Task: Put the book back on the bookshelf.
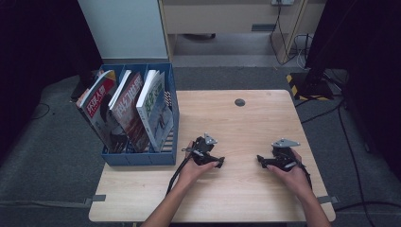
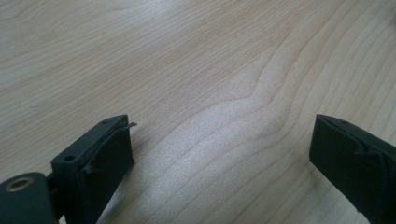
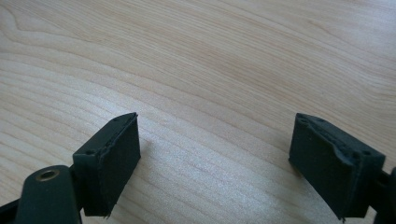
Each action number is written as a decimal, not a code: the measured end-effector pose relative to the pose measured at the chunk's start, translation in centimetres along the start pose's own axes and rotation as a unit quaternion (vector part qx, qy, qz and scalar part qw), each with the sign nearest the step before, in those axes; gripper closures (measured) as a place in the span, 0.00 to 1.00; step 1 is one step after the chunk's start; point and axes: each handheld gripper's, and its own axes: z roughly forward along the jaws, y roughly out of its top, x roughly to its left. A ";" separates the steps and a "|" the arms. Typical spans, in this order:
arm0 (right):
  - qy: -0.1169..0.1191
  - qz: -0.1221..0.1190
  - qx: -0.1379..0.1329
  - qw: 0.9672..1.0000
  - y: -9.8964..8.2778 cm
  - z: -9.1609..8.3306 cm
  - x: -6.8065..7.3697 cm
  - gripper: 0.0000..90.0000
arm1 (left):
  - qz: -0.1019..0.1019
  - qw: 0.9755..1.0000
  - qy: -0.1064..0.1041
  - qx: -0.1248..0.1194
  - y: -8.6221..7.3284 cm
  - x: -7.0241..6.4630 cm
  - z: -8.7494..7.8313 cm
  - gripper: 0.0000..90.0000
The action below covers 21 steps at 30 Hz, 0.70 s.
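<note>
Blue file rack (image 1: 139,158) hides the magazines' (image 1: 126,106) lower parts.

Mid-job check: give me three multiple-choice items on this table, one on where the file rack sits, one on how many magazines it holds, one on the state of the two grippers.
1. Where is the blue file rack?
A. The table's far right corner
B. The table's left edge
C. The floor

2. How many magazines stand in it?
A. One
B. Three
C. Five

3. How are the left gripper and right gripper?
A. Both open, empty
B. Both shut on a magazine
C. One holds the rack

Answers: 1 B, the high view shows it there; 2 B, three covers lean in it; 3 A, bare wooden table lies between each pair of jaws.
</note>
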 end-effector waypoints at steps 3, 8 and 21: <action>0.000 -0.002 0.000 1.000 0.0 0.0 0.0 0.18 | 0.003 1.000 0.002 -0.001 -0.1 -0.1 0.0 0.06; 0.000 -0.002 0.000 1.000 0.0 0.0 0.0 0.18 | 0.022 1.000 0.012 -0.002 -0.3 -0.4 0.2 0.05; -0.001 0.001 0.001 1.000 -0.1 -0.1 0.1 0.18 | 0.018 1.000 0.013 -0.011 -0.8 -0.5 0.0 0.03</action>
